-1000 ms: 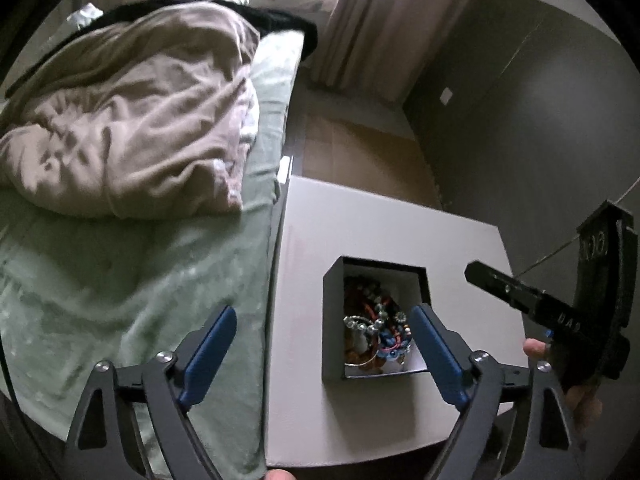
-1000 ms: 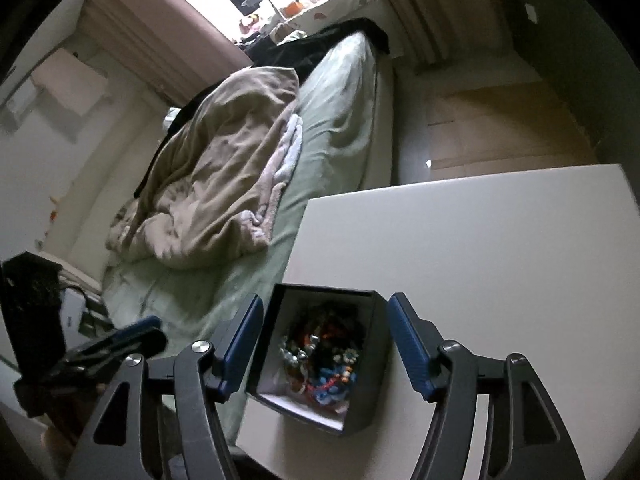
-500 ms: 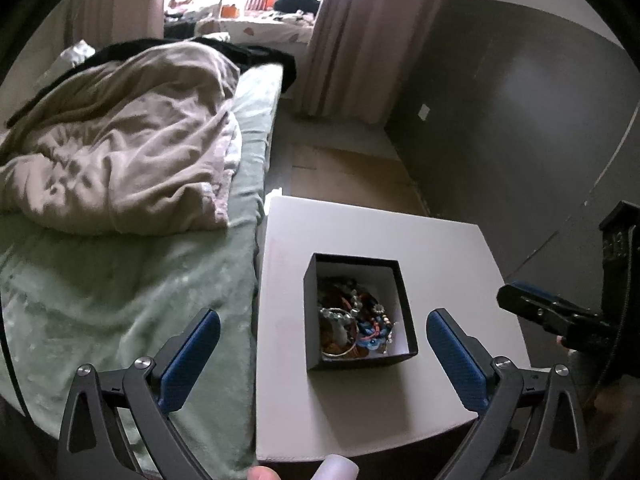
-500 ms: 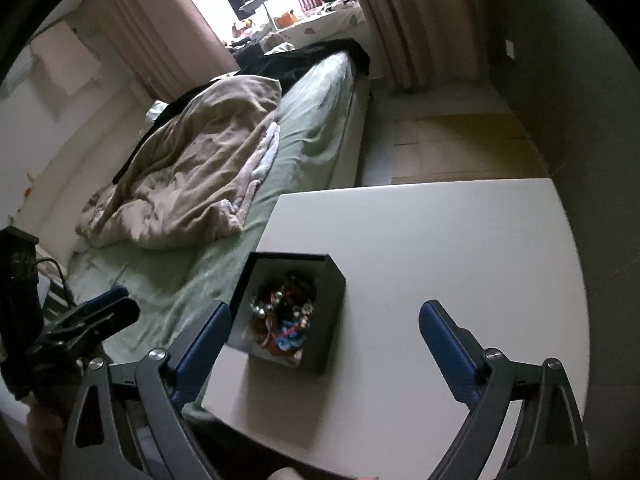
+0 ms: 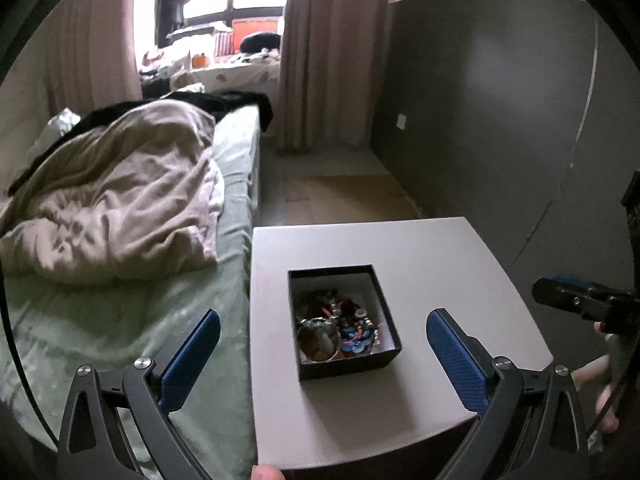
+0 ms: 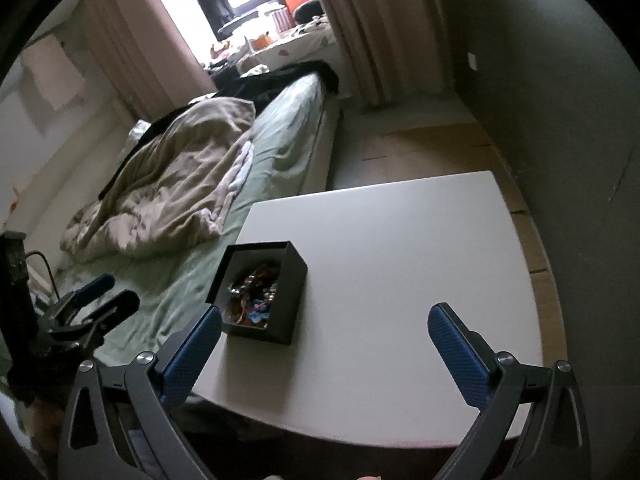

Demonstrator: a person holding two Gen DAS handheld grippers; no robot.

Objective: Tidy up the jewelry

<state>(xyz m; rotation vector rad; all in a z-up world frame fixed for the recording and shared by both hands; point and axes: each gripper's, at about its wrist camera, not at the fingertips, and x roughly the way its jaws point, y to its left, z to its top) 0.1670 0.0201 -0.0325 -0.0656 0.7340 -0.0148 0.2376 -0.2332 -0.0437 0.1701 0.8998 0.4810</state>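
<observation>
A black open box (image 5: 384,360) holding a tangle of colourful jewelry (image 5: 336,328) stands on a white table (image 5: 420,248), near its left edge. My left gripper (image 5: 323,334) is open and empty, raised above and in front of the box. My right gripper (image 6: 325,330) is open and empty, held over the table's near edge, with the box (image 6: 290,300) up and to its left and the jewelry (image 6: 252,292) visible inside. The right gripper's tip shows in the left wrist view (image 5: 560,300). The left gripper shows in the right wrist view (image 6: 96,300).
A bed (image 5: 120,320) with a green sheet and a crumpled beige blanket (image 5: 112,200) adjoins the table's left side. A dark grey wall (image 5: 500,120) stands to the right. Curtains (image 5: 332,52) and a window lie beyond a strip of floor (image 5: 340,196).
Both grippers have pulled back and up from the box and opened wider. The box now appears smaller and farther away in both views.
</observation>
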